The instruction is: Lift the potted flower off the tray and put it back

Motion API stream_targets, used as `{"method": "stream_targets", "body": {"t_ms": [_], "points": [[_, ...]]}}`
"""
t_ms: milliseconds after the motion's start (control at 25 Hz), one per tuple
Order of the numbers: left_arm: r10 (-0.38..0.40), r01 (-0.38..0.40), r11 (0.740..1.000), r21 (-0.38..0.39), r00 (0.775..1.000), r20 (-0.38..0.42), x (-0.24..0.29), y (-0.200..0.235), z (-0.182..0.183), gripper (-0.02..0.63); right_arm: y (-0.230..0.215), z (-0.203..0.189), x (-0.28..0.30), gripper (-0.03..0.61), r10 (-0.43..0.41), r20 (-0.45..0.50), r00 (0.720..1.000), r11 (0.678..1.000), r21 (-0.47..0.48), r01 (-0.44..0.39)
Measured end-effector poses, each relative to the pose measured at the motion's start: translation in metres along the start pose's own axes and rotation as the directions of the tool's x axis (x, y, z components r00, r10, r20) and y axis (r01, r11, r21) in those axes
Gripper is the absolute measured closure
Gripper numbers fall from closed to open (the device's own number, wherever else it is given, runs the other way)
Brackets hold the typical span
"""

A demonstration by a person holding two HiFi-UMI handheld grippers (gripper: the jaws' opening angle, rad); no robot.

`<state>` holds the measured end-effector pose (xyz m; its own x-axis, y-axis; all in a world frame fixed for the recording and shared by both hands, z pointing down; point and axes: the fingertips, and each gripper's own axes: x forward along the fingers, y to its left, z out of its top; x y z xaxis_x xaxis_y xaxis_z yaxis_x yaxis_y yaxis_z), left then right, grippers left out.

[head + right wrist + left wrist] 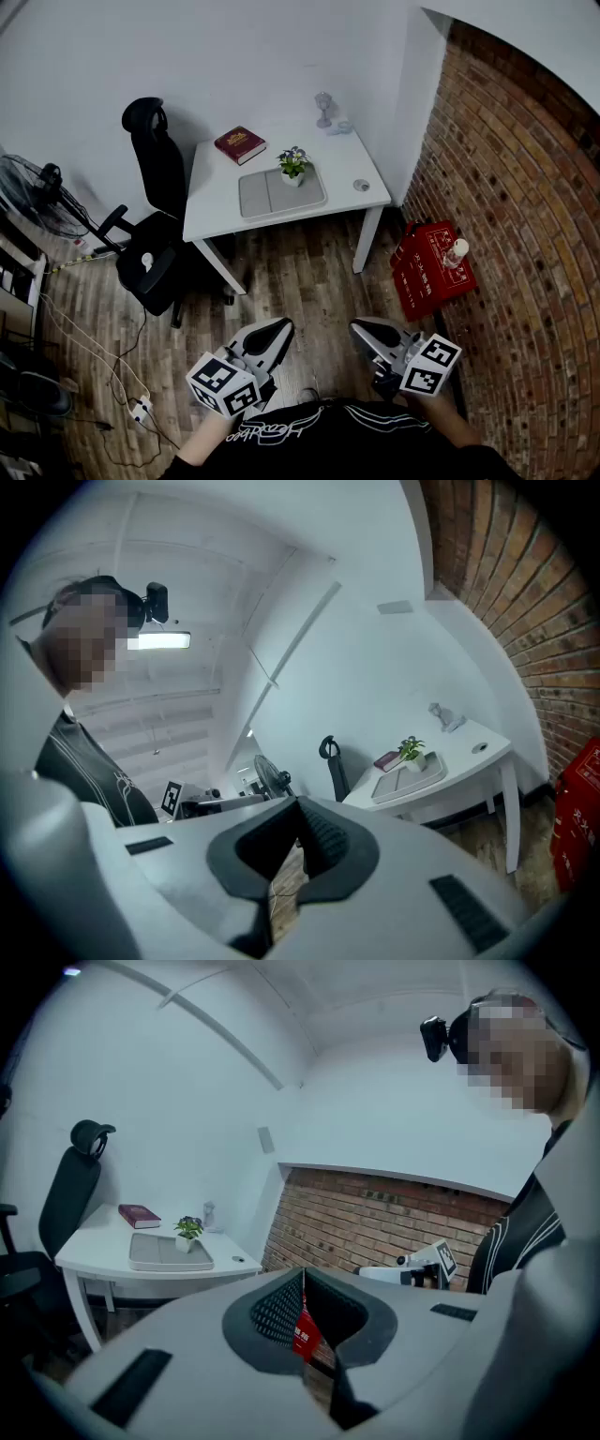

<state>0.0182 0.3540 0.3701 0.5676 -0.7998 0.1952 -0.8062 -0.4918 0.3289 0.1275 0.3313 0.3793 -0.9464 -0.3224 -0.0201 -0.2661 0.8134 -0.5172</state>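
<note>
The potted flower [292, 165] stands upright on the grey tray [265, 199], at the tray's far edge, on a white table [214, 204] that also carries a red book [240, 144]. The person stands well back from the table on the wooden floor. The left gripper [279, 328] and right gripper [362, 328] are both held low in front of the body. Each has its jaws clenched together on nothing, and both are far from the pot. I judge that the lift has not started and the step in hand is only the approach. The next move calls for stepping up to the table between the office chair [155, 216] and the red crate [431, 272]. One gripper must then spread its jaws and be set around the small white pot, below the leaves.
</note>
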Motion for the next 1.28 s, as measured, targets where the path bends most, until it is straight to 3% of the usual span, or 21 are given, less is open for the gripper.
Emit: {"method": "stream_targets", "body": {"t_ms": [360, 640, 880, 1200, 1280], "points": [[0.008, -0.007, 0.999, 0.041, 1.0, -0.001, 0.013, -0.023, 0.006, 0.578, -0.007, 0.005, -0.029, 0.58, -0.051, 0.007, 0.999, 0.997, -0.059, 0.051], [0.028, -0.033, 0.993, 0.109, 0.999, 0.045, 0.023, -0.044, 0.009, 0.577, -0.012, 0.007, -0.057, 0.58, -0.053, 0.029, 0.998, 0.995, -0.084, 0.056], [0.065, -0.07, 0.989, 0.133, 0.997, 0.047, 0.033, -0.037, 0.003, 0.569, -0.024, 0.005, -0.072, 0.58, -0.064, 0.047, 0.997, 0.994, -0.086, 0.068], [0.099, -0.103, 0.987, 0.125, 0.994, 0.037, 0.071, 0.007, 0.0, 0.329, -0.058, 0.009, -0.065, 0.58, -0.103, 0.058, 0.993, 0.991, -0.08, 0.108], [0.106, -0.109, 0.986, 0.124, 0.994, 0.029, 0.083, 0.024, 0.0, 0.304, -0.071, 0.012, -0.057, 0.58, -0.117, 0.056, 0.992, 0.99, -0.076, 0.121]]}}
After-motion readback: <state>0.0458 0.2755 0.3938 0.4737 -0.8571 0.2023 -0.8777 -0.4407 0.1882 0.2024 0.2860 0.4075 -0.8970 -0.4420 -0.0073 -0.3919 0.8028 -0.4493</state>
